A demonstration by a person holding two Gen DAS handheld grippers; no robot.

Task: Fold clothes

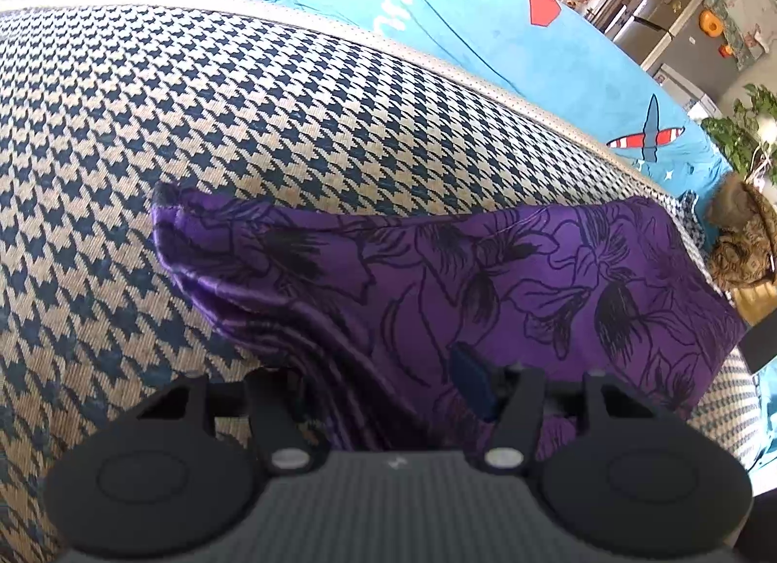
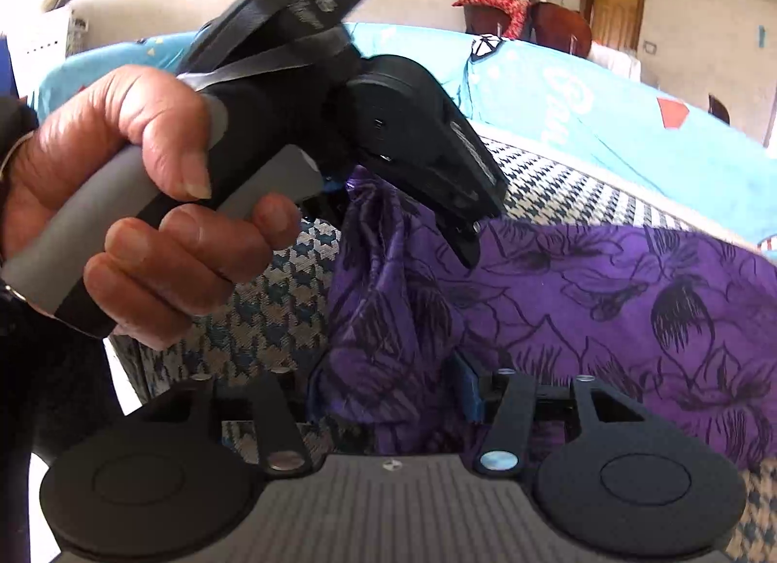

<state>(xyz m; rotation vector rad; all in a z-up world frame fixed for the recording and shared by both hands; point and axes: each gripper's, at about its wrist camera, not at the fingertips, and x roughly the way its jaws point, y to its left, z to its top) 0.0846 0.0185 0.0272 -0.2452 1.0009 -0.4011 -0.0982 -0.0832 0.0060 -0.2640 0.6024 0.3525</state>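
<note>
A purple satin garment (image 1: 510, 281) with black flower outlines lies on a houndstooth cushion (image 1: 243, 116). Its near edge is bunched and rises between the fingers of my left gripper (image 1: 388, 393), which is shut on it; one blue pad (image 1: 470, 378) shows. In the right wrist view a hand (image 2: 121, 184) holds the left gripper (image 2: 347, 182) up at the left, and the garment (image 2: 607, 301) hangs from its tip in a gathered fold. My right gripper (image 2: 388, 398) is shut on the same fold lower down, close beneath the left one.
A turquoise printed cover (image 1: 461, 19) drapes the sofa back behind the cushion. A potted plant (image 1: 748, 136) and a patterned basket (image 1: 743, 242) stand off the cushion's right end. A chair with red cloth (image 2: 510, 14) and a wooden door (image 2: 614, 14) are farther back.
</note>
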